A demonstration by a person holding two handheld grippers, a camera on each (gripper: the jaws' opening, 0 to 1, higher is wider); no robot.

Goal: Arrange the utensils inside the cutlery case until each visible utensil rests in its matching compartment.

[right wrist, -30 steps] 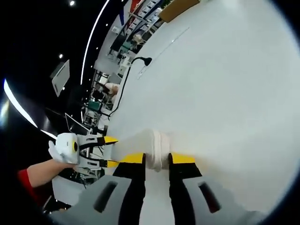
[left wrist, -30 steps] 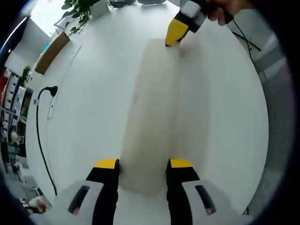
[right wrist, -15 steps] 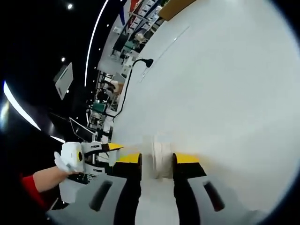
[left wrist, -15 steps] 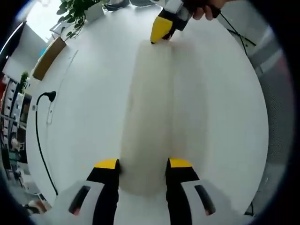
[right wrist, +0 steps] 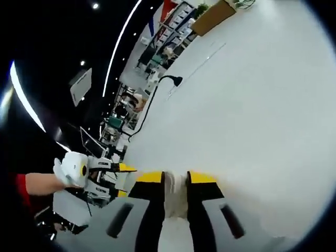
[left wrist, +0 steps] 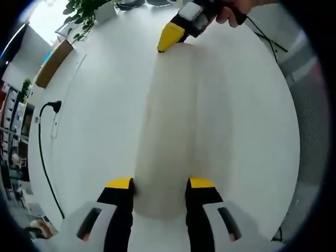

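A long, pale, translucent cutlery case (left wrist: 168,131) lies closed on the white table (left wrist: 105,105), running away from me in the left gripper view. No utensils can be seen through it. My left gripper (left wrist: 160,184) has its jaws against both sides of the case's near end. At the far end, my right gripper (left wrist: 169,38) pinches the case with its yellow tips. In the right gripper view, that gripper (right wrist: 176,177) is shut on a narrow edge of the case (right wrist: 176,191). The left gripper (right wrist: 125,181) enters that view from the left.
A black cable with a plug (left wrist: 44,136) runs along the table's left side. A potted plant (left wrist: 86,13) and a wooden box (left wrist: 55,58) stand at the far left. The table edge curves down the right. A hand (left wrist: 239,8) holds the right gripper.
The right gripper has slid left across the case's far end, and its jaws have drawn closer together on the edge. The left gripper has kept its hold.
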